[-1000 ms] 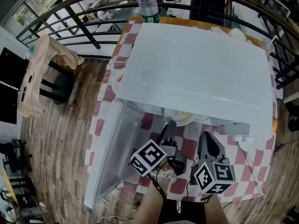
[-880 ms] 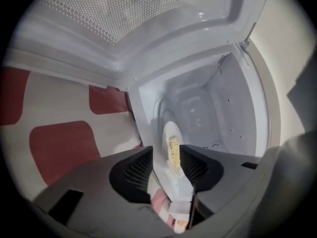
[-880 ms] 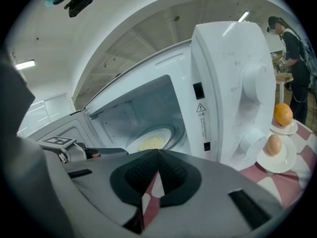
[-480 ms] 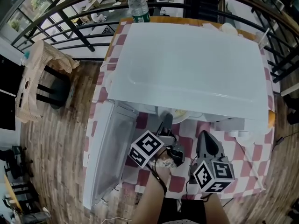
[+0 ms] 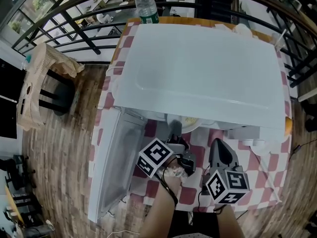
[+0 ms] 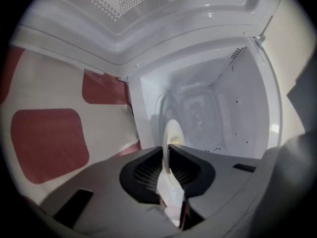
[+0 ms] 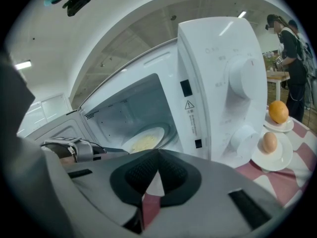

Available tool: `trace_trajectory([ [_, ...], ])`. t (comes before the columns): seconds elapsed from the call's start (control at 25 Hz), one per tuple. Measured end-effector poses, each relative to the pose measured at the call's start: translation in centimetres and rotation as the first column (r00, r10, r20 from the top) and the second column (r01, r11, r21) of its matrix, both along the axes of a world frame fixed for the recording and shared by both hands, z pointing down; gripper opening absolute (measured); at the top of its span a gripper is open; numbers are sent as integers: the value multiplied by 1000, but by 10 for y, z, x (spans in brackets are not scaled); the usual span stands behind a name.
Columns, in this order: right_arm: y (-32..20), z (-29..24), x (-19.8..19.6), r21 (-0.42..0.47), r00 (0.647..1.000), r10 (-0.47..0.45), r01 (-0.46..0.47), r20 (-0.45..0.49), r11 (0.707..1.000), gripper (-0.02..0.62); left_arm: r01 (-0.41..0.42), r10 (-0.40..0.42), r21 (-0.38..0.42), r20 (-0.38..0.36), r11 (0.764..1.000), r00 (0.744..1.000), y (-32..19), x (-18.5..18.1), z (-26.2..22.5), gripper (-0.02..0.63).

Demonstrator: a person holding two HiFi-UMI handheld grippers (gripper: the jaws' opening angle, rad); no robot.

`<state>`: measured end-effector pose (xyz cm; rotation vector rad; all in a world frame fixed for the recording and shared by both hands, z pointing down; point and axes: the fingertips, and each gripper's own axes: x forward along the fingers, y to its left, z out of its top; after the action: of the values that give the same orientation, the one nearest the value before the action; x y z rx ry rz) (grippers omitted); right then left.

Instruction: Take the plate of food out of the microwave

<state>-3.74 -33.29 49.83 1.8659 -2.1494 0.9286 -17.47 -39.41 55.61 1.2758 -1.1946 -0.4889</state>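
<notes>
Between just-closing fingers (image 6: 197,168) of left gripper (image 6: 167,150), plate (image 6: 172,131)

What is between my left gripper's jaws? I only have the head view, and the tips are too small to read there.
Observer: The left gripper view shows the left gripper has just been closing, and its pads now pinch the near rim of the plate.
Operator: Is the right one carrying anything?
Observer: No. In its own view the right gripper is shut with nothing between the pads.
Operator: Anything beside the oven to watch for?
Observer: An egg on a saucer sits close to the knob side of the microwave.
</notes>
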Motion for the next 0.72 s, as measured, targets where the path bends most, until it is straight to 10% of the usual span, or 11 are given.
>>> trace_trajectory([
  [0.72, 7, -6, -16, 14, 1000, -28, 28, 7, 1000, -6, 14, -17, -25, -97, 1000, 995, 42, -4, -2, 54],
])
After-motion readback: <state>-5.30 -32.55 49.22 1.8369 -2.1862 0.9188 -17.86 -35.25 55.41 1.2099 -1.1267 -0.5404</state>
